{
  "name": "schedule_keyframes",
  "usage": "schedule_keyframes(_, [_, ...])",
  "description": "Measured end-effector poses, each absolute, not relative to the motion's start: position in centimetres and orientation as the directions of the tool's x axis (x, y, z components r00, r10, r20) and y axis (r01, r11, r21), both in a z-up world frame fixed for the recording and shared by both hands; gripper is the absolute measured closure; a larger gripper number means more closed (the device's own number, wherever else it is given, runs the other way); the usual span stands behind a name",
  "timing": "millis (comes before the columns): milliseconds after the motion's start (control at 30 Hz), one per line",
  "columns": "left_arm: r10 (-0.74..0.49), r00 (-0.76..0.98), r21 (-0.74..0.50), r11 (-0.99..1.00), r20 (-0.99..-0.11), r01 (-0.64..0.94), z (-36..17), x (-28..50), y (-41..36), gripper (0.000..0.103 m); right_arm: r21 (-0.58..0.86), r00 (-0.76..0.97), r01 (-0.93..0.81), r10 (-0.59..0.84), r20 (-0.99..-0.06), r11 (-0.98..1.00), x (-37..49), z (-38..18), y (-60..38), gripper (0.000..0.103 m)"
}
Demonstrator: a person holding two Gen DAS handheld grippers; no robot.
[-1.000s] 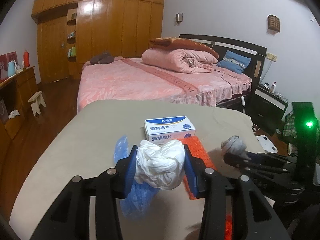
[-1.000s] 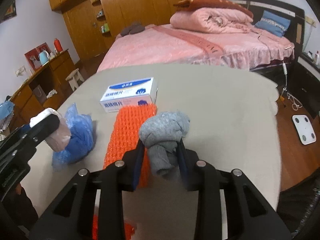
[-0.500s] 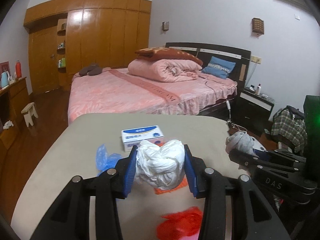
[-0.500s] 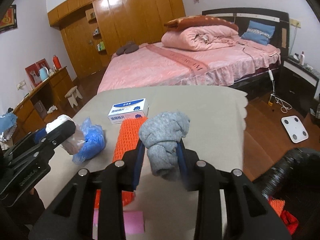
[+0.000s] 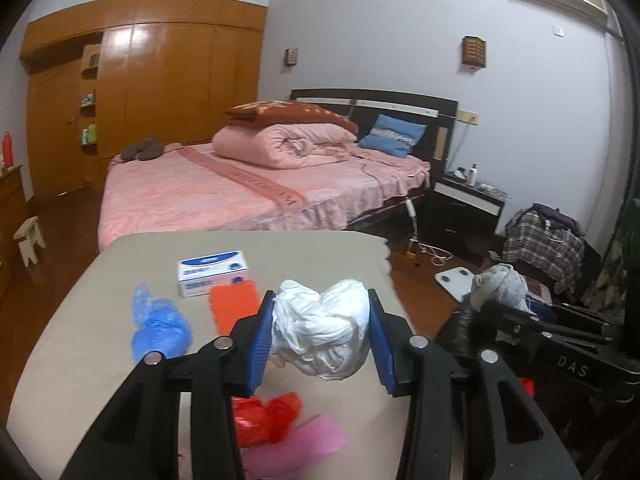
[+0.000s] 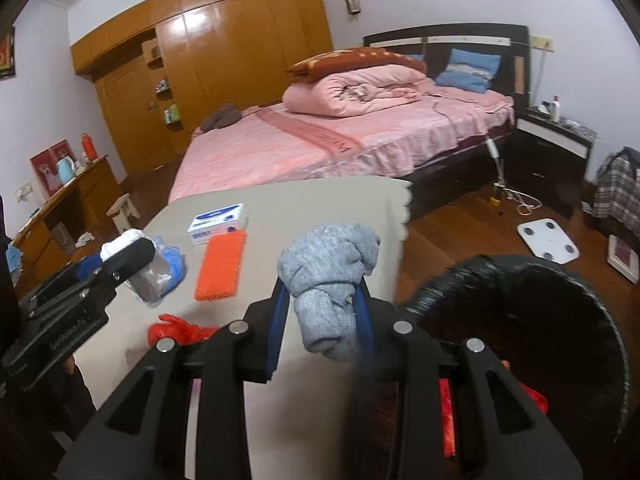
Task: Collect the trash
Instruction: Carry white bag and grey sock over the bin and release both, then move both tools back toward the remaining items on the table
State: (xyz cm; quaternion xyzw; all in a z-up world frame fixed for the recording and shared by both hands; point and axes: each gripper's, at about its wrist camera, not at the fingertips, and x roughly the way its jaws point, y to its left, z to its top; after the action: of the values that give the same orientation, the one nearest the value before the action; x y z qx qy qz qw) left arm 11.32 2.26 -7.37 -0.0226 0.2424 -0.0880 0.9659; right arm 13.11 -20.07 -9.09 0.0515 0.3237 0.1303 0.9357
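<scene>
My left gripper (image 5: 320,332) is shut on a crumpled white wad (image 5: 322,330) and holds it above the beige table (image 5: 312,252). My right gripper (image 6: 324,304) is shut on a grey cloth wad (image 6: 330,268) near the table's right edge, next to a black bin (image 6: 532,340) with red trash inside. The right gripper with the grey wad also shows in the left wrist view (image 5: 498,286). On the table lie a blue plastic wad (image 5: 158,322), an orange mesh piece (image 5: 234,304), a red plastic scrap (image 5: 264,418) and a pink piece (image 5: 296,446).
A white and blue box (image 5: 214,272) stands at the table's far side. Beyond is a pink bed (image 5: 256,184), a wooden wardrobe (image 5: 160,80), a nightstand (image 5: 464,208), a white scale (image 6: 548,238) on the floor and a plaid bag (image 5: 544,240).
Both grippers have pulled back and risen with their wads still held. More of the near table and the black bin have come into view.
</scene>
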Motion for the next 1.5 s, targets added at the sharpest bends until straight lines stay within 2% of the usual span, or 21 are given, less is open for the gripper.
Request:
schedule_keyframes(500, [-0.362,0.819,-0.085,0.927,-0.446,0.364,-7.0,9.8,-7.1,0.059,0.162,0.806,-0.042,0.130,-0.577,0.986,9.1,-8.9,-28.4,0.072])
schedule_keyframes(1133, [-0.519,0.714,-0.130,0.841,-0.470,0.526,-8.4,11.5,-16.5,0.058,0.130,0.809,0.145,-0.041,-0.587,0.981,6.7,-10.0,-36.0,0.069])
schedule_keyframes(1167, [-0.526,0.707,-0.133,0.836,-0.473,0.533,-8.5,11.6,-16.8,0.057,0.126,0.808,0.153,-0.051,-0.587,0.980,6.6,-10.1,-36.2,0.067])
schedule_keyframes(1233, [-0.536,0.692,-0.138,0.827,-0.483,0.545,-8.9,11.8,-17.5,0.045,0.119,0.807,0.170,-0.070,-0.586,0.978,6.5,-10.2,-36.7,0.050])
schedule_keyframes(1267, [-0.542,0.685,-0.143,0.823,-0.487,0.549,-9.1,11.8,-17.5,0.042,0.116,0.807,0.181,-0.080,-0.585,0.977,6.4,-10.3,-36.9,0.044])
schedule_keyframes(1300, [-0.545,0.678,-0.149,0.820,-0.494,0.552,-9.3,11.9,-17.6,0.036,0.113,0.807,0.188,-0.088,-0.584,0.976,6.4,-10.3,-37.0,0.032])
schedule_keyframes(1333, [-0.542,0.680,-0.146,0.823,-0.494,0.549,-9.4,11.9,-17.4,0.033,0.111,0.808,0.194,-0.095,-0.582,0.975,6.4,-10.3,-37.1,0.025])
schedule_keyframes(1433, [-0.528,0.693,-0.139,0.833,-0.491,0.536,-9.4,11.9,-16.8,0.027,0.108,0.813,0.207,-0.109,-0.573,0.972,6.2,-10.3,-37.1,0.013])
schedule_keyframes(1500, [-0.512,0.709,-0.132,0.845,-0.485,0.519,-9.3,11.8,-15.8,0.022,0.114,0.816,0.210,-0.110,-0.568,0.971,6.1,-10.3,-37.1,0.010])
